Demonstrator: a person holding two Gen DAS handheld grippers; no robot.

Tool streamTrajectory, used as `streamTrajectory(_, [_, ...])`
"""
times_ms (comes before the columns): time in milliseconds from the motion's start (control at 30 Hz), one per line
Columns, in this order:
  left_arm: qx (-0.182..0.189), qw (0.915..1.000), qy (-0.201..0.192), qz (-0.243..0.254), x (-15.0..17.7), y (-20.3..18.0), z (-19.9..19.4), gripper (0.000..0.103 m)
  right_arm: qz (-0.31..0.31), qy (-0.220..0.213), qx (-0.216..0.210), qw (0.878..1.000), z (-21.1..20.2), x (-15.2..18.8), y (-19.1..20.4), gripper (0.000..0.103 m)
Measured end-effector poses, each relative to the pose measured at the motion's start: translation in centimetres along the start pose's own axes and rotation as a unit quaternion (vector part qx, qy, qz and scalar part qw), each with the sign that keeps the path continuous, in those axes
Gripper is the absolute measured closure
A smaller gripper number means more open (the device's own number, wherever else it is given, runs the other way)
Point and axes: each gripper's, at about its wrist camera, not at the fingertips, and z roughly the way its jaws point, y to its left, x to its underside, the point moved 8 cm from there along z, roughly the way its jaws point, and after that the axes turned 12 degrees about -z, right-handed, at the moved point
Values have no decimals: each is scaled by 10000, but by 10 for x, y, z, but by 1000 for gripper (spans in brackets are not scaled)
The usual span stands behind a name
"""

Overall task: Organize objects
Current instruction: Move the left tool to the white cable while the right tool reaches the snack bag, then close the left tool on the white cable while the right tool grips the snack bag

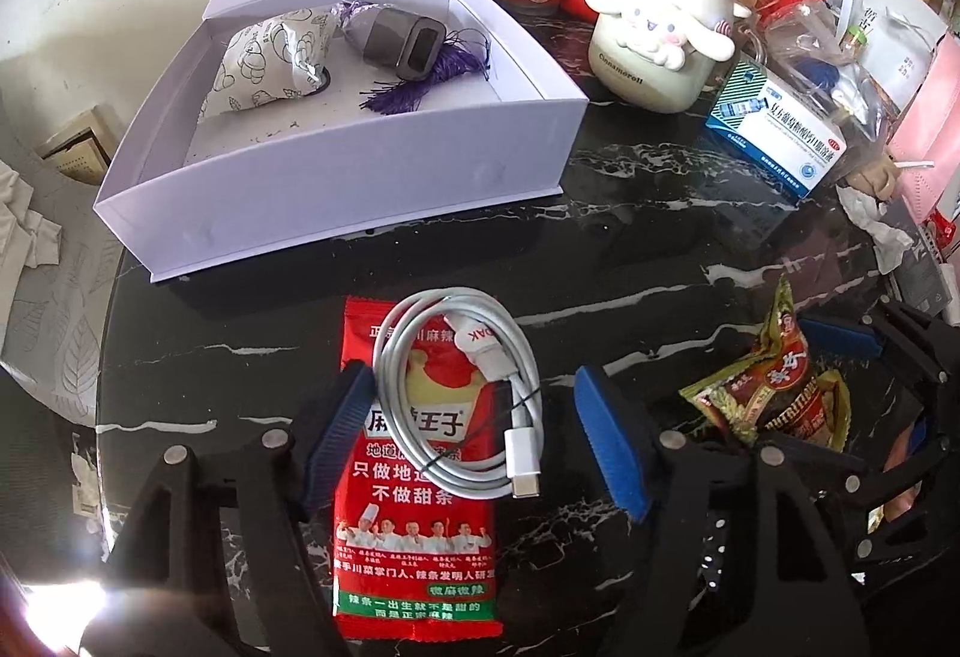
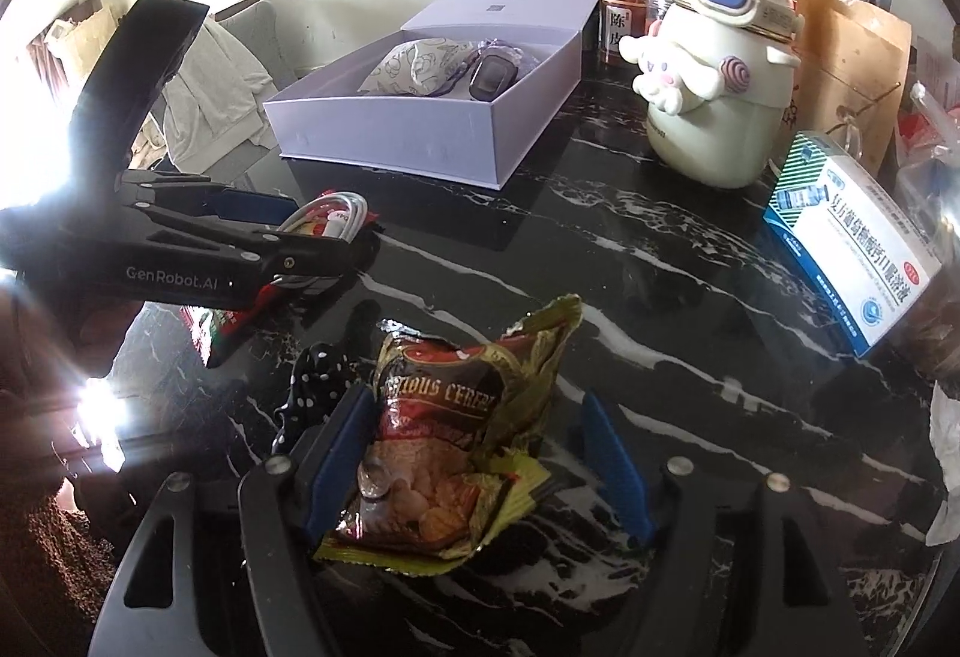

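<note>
Cable [image 1: 456,393] coiled on red packet [image 1: 414,531], straddled by released left tongs [image 1: 474,441], long axis lying away from them | cereal sachet [image 2: 444,447] straddled by released right tongs [image 2: 480,471], left pad touching | white box [image 1: 336,189] beyond on worktop [image 1: 660,249], nearer left hand.

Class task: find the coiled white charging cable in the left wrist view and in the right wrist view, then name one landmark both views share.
Left wrist view: the coiled white cable lies low and centre on the red snack packet, between the left gripper fingers.
Right wrist view: the cable shows at middle left, beyond the left gripper's fingers.
Shared landmark: the open white box.
</note>
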Motion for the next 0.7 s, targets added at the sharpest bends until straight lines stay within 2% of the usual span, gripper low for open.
streamTrajectory(167, [-236, 9996, 12, 153, -4, 0, 6, 36, 93, -26, 36, 9999, 1, -1, -9, 31])
streamTrajectory(233, [-299, 9993, -4, 204, -6, -1, 6, 47, 153, -29, 4, 9999, 1, 0, -12, 31])
streamTrajectory(700, [144, 9945, 222, 1015, 3, -66, 9, 48, 649, 11, 402, 9971, -11, 16, -51, 31])
